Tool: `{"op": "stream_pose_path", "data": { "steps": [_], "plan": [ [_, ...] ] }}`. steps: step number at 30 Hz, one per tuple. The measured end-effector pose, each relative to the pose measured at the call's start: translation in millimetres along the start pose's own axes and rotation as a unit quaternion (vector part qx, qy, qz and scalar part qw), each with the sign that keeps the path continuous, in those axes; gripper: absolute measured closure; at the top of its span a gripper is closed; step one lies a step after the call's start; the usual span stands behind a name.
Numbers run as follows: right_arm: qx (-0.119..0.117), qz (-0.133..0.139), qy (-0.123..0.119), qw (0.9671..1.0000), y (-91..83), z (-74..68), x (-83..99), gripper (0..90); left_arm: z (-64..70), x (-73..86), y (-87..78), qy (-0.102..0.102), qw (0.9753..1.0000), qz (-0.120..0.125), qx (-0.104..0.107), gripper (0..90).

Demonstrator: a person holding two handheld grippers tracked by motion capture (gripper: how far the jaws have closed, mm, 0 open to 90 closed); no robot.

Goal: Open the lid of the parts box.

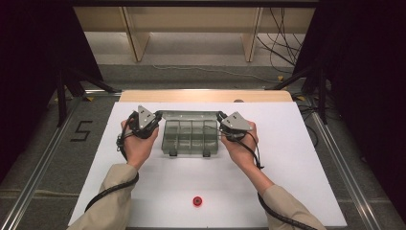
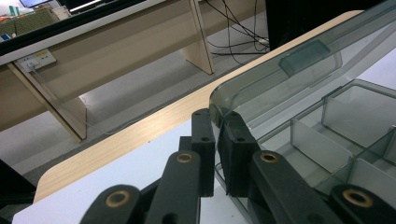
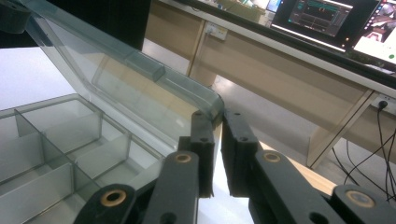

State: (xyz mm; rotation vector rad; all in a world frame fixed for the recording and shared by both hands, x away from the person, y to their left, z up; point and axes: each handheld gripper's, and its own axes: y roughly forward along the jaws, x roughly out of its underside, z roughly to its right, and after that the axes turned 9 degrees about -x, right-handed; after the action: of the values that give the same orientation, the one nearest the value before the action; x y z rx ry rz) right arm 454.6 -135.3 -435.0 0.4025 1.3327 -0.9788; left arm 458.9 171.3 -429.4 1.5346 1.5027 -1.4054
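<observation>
The clear compartment box (image 1: 190, 139) sits mid-tabletop (image 1: 287, 158), its lid (image 2: 299, 65) raised. The left gripper (image 2: 217, 122) and right gripper (image 3: 218, 120) each have their fingers clenched on a far lid corner. Uneven lifting could twist the hinge or drag the box toward the red ring (image 1: 197, 201).

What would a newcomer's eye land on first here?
Probably the clear compartment box at the middle of the white table, its lid raised and pinched at both far corners: the left gripper on the left corner, the right gripper on the right. After that, the small red object lying alone near the front edge, apart from everything.
</observation>
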Motion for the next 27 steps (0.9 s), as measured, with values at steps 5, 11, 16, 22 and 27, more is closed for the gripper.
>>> {"op": "stream_pose_path", "data": {
  "steps": [5,11,16,22,27],
  "plan": [
    [0.001,0.001,0.002,1.0,1.2,1.2,-0.9,84.1,-1.0,-0.5,1.9,-0.006,1.0,0.002,0.0,84.8],
    [0.003,0.003,0.007,1.0,2.6,2.4,-2.0,84.2,-2.2,-0.6,3.8,-0.015,0.9999,0.004,0.001,85.1],
    [0.005,0.007,0.005,1.0,3.8,4.3,-2.6,84.2,-2.7,-1.3,5.8,-0.022,0.9997,0.005,0.001,85.1],
    [0.004,0.007,0.016,0.9998,5.1,4.5,-3.7,84.3,-3.8,-2.1,7.9,-0.024,0.9997,0.007,0.001,85.1],
    [0.003,0.009,0.019,0.9998,6.2,5.6,-4.2,84.3,-4.7,-2.6,9.3,-0.029,0.9996,0.006,0.001,85.3]
  ]
}}
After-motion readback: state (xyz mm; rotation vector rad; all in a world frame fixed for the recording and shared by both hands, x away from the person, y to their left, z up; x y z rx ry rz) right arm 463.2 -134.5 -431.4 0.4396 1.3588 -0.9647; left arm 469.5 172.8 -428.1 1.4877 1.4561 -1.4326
